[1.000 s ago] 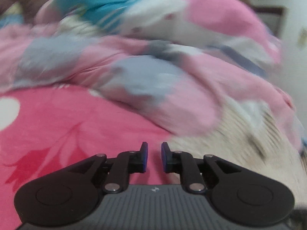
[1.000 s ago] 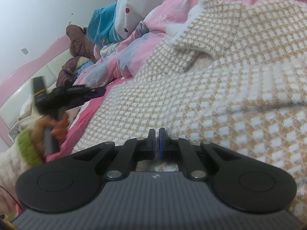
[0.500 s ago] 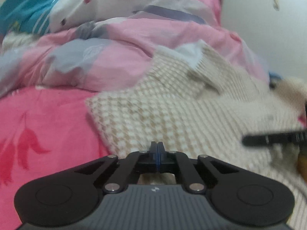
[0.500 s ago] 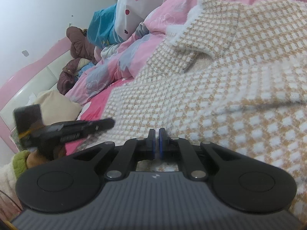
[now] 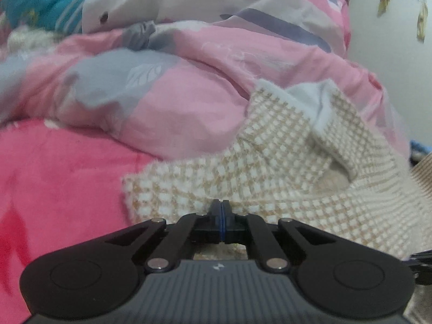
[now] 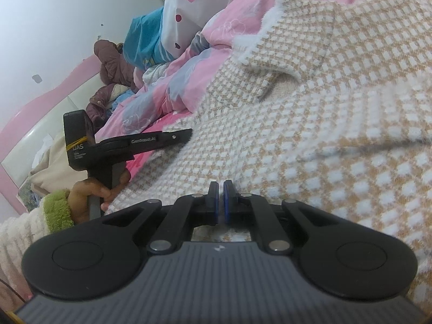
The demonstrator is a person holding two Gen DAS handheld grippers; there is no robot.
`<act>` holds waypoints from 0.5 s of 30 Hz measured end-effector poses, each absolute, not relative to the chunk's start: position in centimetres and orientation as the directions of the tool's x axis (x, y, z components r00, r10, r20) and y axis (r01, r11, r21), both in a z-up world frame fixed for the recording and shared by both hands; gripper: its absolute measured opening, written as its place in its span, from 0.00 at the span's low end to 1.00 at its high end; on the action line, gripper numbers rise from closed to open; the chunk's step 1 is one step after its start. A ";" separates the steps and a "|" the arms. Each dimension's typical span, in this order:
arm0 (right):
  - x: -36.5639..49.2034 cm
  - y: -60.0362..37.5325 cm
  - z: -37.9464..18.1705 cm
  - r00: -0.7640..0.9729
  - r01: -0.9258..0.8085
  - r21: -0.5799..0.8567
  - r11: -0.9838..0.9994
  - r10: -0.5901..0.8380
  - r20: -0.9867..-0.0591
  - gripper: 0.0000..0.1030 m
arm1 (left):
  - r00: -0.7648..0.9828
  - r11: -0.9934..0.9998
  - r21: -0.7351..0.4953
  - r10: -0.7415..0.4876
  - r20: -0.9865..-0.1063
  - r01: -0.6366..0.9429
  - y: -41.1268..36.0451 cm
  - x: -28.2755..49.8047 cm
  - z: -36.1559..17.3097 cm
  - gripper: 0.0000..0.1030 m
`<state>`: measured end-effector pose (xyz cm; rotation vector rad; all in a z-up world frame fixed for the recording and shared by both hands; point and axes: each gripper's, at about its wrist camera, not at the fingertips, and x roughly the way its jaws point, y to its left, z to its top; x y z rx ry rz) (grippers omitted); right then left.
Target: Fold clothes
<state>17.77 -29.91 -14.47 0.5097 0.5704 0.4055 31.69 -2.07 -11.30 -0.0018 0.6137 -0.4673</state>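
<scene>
Pinching sweater (image 5: 283,162) hem, lower centre: left tool (image 5: 222,210) pressed together; right tool (image 6: 220,197) nearly together, probably gripping knit. Next: lift evenly.

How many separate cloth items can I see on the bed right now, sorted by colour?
Tan-and-white checked sweater: 1
Pink patterned quilt: 1
Bright pink floral bedsheet: 1
Teal cloth: 1
Maroon puffy jacket: 1
Total: 5

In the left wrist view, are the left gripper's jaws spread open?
No: the left gripper has its jaws pressed together at the near edge of the checked sweater, with only a thin blue line between the pads.
</scene>
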 end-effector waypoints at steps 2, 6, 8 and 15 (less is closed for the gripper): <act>17.8 -30.1 -14.5 0.769 -0.221 0.567 0.793 0.500 -0.399 0.03 | 0.754 0.899 -0.039 -0.389 -0.530 0.437 -2.9 29.3 -10.0 0.18; 17.7 -29.8 -14.2 0.768 -0.213 0.553 0.805 0.488 -0.415 0.04 | 0.758 0.860 0.050 -0.417 -0.502 0.507 -3.8 24.5 -7.8 0.29; 17.7 -29.6 -13.9 0.767 -0.206 0.540 0.816 0.478 -0.429 0.04 | 0.728 0.841 0.079 -0.413 -0.547 0.536 -4.7 22.7 -8.1 0.29; 15.4 -34.3 -12.7 0.798 -0.048 0.528 0.848 0.350 -0.490 0.03 | 0.712 0.840 0.150 -0.331 -0.619 0.521 -7.1 20.7 -10.5 0.27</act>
